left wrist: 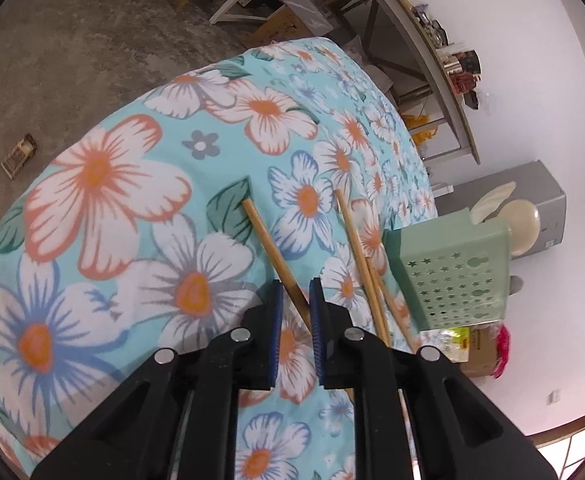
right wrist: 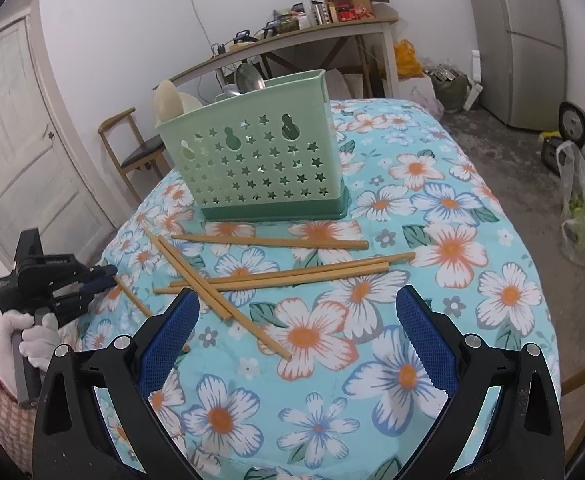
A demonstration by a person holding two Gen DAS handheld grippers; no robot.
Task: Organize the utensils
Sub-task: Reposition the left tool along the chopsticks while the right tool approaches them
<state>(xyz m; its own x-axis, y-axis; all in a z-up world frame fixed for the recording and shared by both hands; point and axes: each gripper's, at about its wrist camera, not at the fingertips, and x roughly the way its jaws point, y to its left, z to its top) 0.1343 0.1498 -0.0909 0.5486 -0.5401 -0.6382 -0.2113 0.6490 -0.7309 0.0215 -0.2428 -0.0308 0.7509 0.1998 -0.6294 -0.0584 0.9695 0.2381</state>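
Pinching chopstick (left wrist: 278, 258): left hand-held gripper (left wrist: 295, 286); right hand-held gripper (right wrist: 297, 308) spread wide, empty.

- Right tongs (right wrist: 296, 320) gape wide above the flowered bench (right wrist: 472, 240).
- Chopsticks (right wrist: 276, 276) lie scattered mid-bench.
- Green basket (right wrist: 252, 160) stands near the far edge.
- Left tongs (right wrist: 106, 276) at the left edge.

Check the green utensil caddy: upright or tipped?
Upright. The green utensil caddy stands on its darker base on the floral tablecloth, with spoons sticking out of its top.
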